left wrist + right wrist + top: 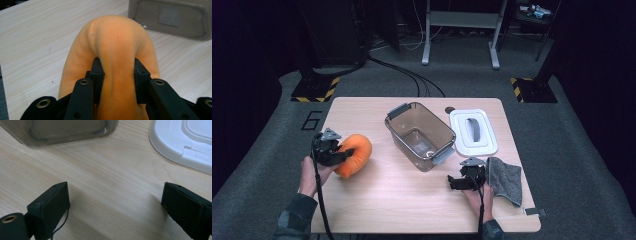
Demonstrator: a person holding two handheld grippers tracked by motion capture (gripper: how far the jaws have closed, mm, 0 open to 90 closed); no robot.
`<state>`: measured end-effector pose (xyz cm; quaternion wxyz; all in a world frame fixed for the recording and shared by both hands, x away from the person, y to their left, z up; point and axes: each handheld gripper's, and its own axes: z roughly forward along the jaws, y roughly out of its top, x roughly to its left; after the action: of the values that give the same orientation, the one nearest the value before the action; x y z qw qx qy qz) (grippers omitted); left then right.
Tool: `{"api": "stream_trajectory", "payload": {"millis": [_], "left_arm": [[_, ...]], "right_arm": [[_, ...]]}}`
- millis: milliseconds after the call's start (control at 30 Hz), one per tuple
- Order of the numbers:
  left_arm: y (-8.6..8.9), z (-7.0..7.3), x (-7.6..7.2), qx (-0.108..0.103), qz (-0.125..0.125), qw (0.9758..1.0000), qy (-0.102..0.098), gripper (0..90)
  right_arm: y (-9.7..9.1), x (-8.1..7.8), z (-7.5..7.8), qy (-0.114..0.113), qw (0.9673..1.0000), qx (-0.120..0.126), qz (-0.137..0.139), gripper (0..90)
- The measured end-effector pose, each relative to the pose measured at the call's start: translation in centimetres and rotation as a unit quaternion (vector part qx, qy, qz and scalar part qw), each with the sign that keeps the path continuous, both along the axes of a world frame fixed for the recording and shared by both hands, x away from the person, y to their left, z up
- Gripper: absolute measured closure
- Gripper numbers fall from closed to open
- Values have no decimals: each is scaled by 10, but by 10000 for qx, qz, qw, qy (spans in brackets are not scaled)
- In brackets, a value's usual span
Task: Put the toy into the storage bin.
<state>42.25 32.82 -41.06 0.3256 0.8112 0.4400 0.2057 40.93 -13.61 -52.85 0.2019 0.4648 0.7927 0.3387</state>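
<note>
High view, left claw (343, 154) pinching orange cushion (357, 152), table edge (319, 145) near.

— How's the light over my table (377, 210)?

— Bright and even on the wood from above, while the floor goes dim toward 9 and 3 o'clock and nearly black at the corners. Shadows under things are short and soft.

— And along my left gripper (117, 75)?

— The orange cushion (117, 37) is sharp up close, warm-toned, darker where my pads pinch it; the brown box (175, 17) at 1 o'clock is soft.

— My right gripper (115, 202)?

— Its black fingers (50, 202) are blurred, casting faint shadows on the wood; the white lid (180, 142) at 2 o'clock glares slightly
</note>
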Motion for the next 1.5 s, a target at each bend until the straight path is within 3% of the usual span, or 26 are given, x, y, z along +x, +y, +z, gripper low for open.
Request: {"api": "stream_trajectory", "payload": {"millis": [167,1067,1500], "left_arm": [[-1,7,5,-64,38,9999,-107,684],[0,41,24,10,34,9996,-277,679],[-7,65,34,20,1,9990,-449,678]], "right_arm": [[0,0,0,-2,10000,-9,-8,73],[0,0,0,0,10000,-1,-7,73],[0,0,0,-7,10000,-5,-8,73]]}}
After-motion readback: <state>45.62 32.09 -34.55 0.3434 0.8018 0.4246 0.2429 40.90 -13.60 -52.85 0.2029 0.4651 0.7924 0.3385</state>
